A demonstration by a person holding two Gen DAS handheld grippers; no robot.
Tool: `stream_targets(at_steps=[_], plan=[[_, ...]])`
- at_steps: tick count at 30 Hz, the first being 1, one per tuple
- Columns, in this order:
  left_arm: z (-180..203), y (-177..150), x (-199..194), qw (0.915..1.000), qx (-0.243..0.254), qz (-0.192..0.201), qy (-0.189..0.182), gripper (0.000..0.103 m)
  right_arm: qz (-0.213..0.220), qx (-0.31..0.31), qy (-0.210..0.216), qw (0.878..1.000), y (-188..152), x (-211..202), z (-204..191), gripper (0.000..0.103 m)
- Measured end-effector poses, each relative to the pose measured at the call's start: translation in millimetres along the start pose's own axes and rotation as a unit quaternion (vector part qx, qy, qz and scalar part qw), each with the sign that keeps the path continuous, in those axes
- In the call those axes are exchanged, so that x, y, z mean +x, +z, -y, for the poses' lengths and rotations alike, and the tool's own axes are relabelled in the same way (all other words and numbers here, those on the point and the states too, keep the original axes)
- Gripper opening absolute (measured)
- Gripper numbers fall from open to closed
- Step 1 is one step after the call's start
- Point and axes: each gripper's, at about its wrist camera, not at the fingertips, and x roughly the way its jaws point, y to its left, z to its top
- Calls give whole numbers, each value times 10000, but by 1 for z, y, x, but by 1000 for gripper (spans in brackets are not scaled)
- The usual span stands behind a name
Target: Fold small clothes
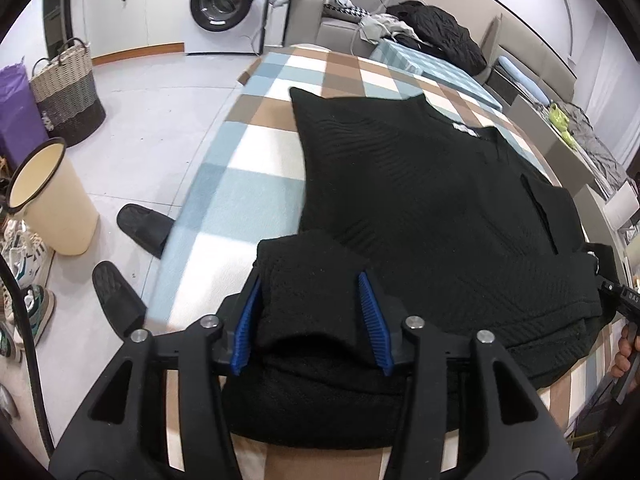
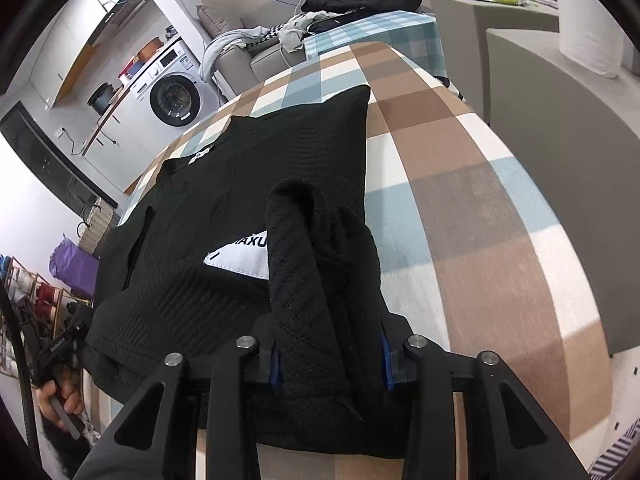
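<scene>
Jaws on both sides were about half open, each with a bunched wad of the black sweater (image 1: 420, 184) sitting between the blue pads. On the left gripper (image 1: 312, 320) the pads looked like they touched the fabric; on the right gripper (image 2: 330, 364) the cloth hid the pads, so can't tell how firm that hold was. The sweater lay flat on the checked blanket (image 1: 248, 152) covering the surface, stretching straight away from both grippers, near edge at the jaws. Each hand had its own corner, so my guess is the fold goes forward, away from the person.
</scene>
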Motion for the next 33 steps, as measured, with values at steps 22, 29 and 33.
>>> stream_targets(at_steps=[22,29,33], plan=[[-29,-30,-70,9966,-714,184,-379,48,305,489,1119,9920,-29,-69,14,51],[-25,-28,-67,9965,-732,168,-363,48,532,-222,1077,9925,-25,-80,-18,55],[-28,-26,-63,9962,-773,129,-376,48,394,-173,999,9941,-28,-71,-15,56]])
